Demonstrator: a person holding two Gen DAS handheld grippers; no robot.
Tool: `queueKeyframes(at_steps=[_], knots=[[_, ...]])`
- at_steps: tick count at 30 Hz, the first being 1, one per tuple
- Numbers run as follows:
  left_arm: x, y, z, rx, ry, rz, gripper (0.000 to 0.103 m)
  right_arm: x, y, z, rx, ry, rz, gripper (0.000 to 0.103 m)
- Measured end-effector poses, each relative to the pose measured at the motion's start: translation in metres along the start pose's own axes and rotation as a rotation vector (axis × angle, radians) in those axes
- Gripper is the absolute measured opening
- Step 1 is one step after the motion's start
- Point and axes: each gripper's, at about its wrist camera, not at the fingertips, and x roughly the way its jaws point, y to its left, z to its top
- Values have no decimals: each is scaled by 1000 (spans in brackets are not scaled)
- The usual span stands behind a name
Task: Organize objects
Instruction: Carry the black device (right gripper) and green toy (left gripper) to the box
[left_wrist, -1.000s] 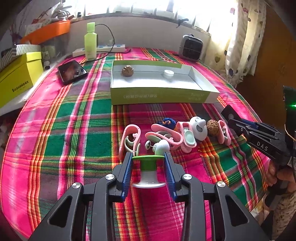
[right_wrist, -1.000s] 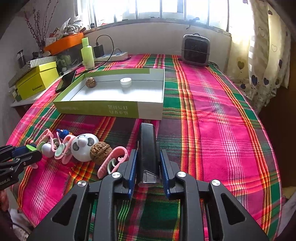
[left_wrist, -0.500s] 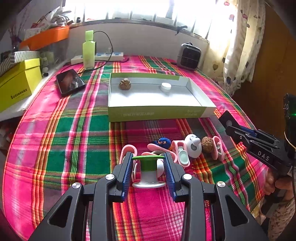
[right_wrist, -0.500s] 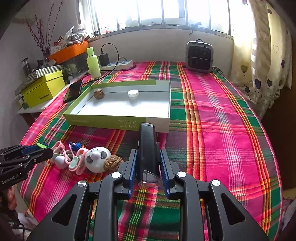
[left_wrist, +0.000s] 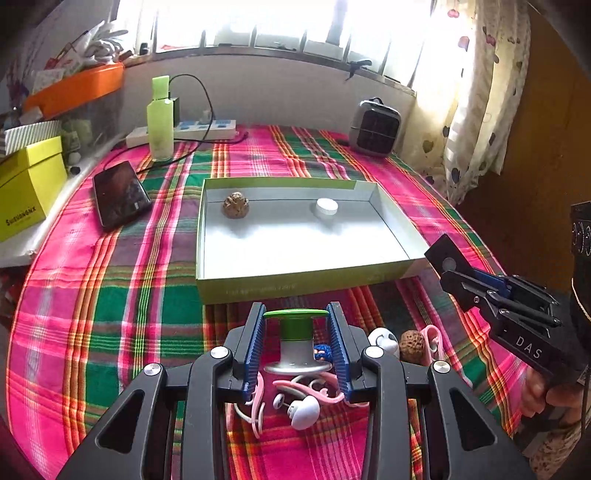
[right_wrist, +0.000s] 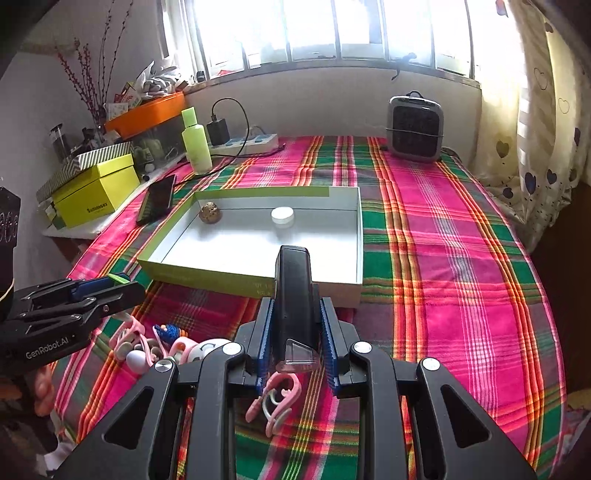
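Your left gripper (left_wrist: 295, 354): clamped on green-topped stopper (left_wrist: 295, 338), lower centre. Green box (left_wrist: 295, 284): mid-frame, holds walnut (left_wrist: 235, 204), white cap (left_wrist: 327, 207). Your right gripper (right_wrist: 295, 339): clamped on black device (right_wrist: 293, 291). Step: carry. Next: lower both over rim, release.

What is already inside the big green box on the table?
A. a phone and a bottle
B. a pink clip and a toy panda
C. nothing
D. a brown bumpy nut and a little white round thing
D: inside the green box, near its far wall, sit only a brown bumpy nut and a little white round thing; the pink clips lie outside on the cloth.
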Motion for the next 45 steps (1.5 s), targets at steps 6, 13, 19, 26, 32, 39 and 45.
queueKeyframes(at_steps=[6,13,19,26,32,39,45], knots=[[12,2,21,-3,-4,-3,32,13,3,16,-2,6,15,25],[34,8,48,-14,-1,-9,32,36,-1,34,14,34,31,25],[59,11,67,-16,25,-10,32,55,-5,48,15,48,17,25],[91,11,86,1,65,-9,32,85,-13,63,36,89,5,25],[114,16,100,-21,83,-6,32,105,-18,71,36,116,-15,25],[133,15,112,-20,95,7,32,121,-24,77,39,144,-29,25],[145,15,115,-18,114,9,32,132,-26,80,42,160,-26,25]])
